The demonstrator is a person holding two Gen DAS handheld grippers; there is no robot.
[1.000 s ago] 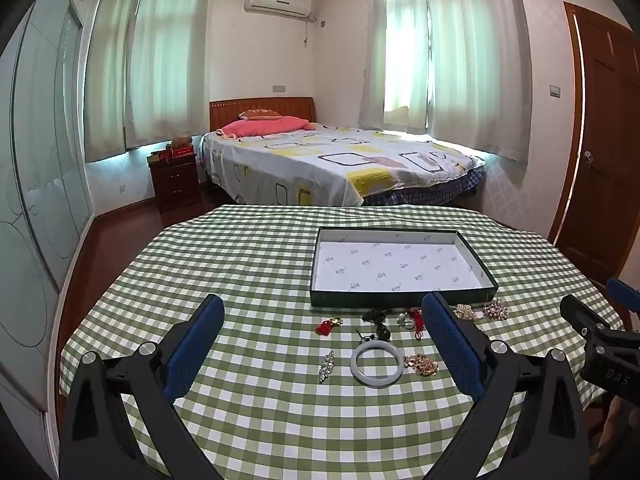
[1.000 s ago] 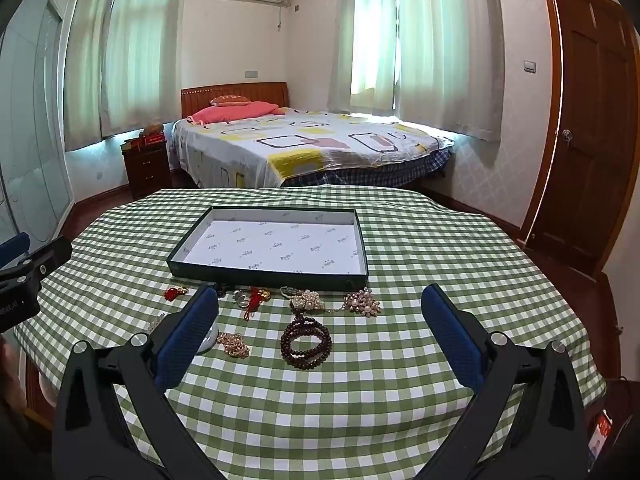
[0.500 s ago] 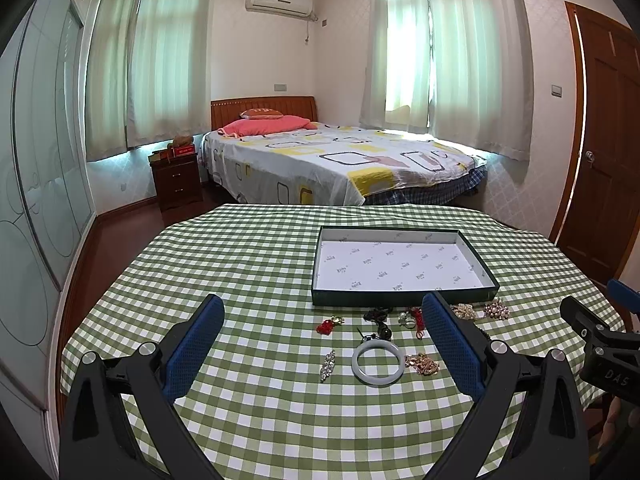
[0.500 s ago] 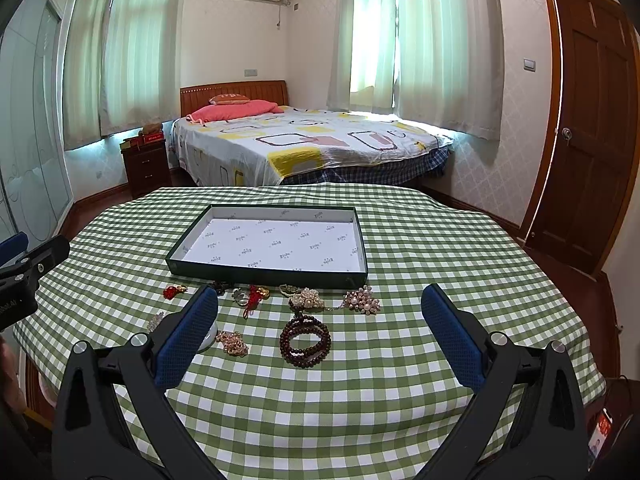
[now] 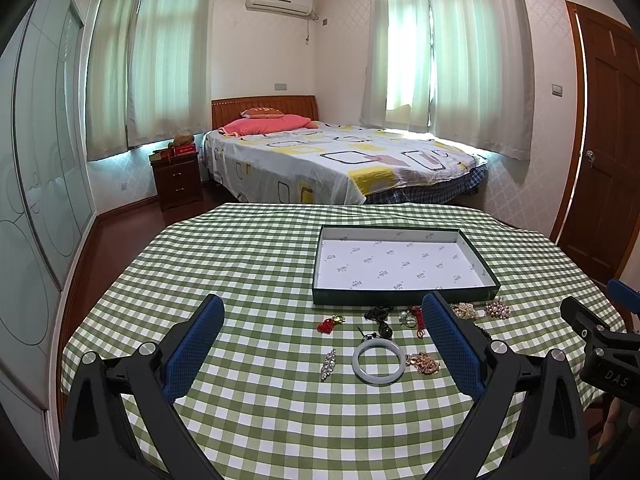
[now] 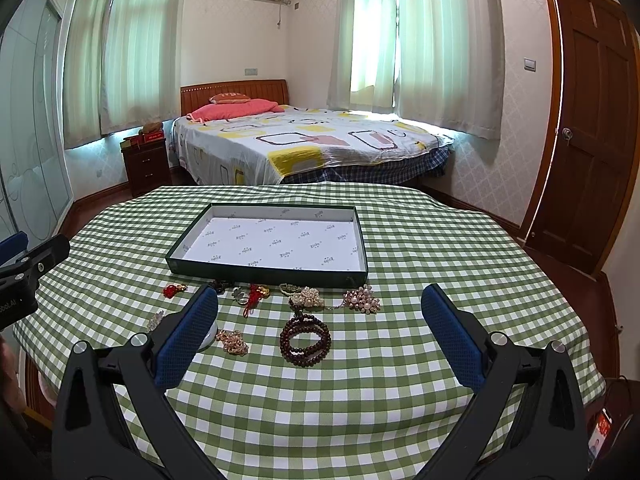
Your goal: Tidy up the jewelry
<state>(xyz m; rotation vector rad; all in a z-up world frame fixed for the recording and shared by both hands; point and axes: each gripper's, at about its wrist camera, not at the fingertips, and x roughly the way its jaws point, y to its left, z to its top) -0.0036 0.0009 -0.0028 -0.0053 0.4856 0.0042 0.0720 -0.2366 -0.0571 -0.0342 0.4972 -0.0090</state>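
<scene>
A shallow dark green box (image 5: 402, 295) (image 6: 264, 272) with a white lining sits empty on the checked table. Several jewelry pieces lie in front of it: a white jade bangle (image 5: 378, 361), a silver brooch (image 5: 328, 364), a red knot charm (image 5: 328, 325), a gold chain (image 5: 423, 363), a dark wooden bead bracelet (image 6: 305, 339), a pearl cluster (image 6: 306, 298) and a pearl brooch (image 6: 362, 299). My left gripper (image 5: 322, 350) is open and empty, above the table near the bangle. My right gripper (image 6: 320, 338) is open and empty, with the bead bracelet between its fingers' line of sight.
The green-and-white checked tablecloth (image 5: 248, 272) covers a round table. Behind it stand a bed (image 5: 340, 160), a nightstand (image 5: 178, 178) and a brown door (image 6: 588, 140) at right. Each gripper shows at the edge of the other's view.
Both grippers have stayed open and almost still; the view drifts very slightly. No jewelry has moved.
</scene>
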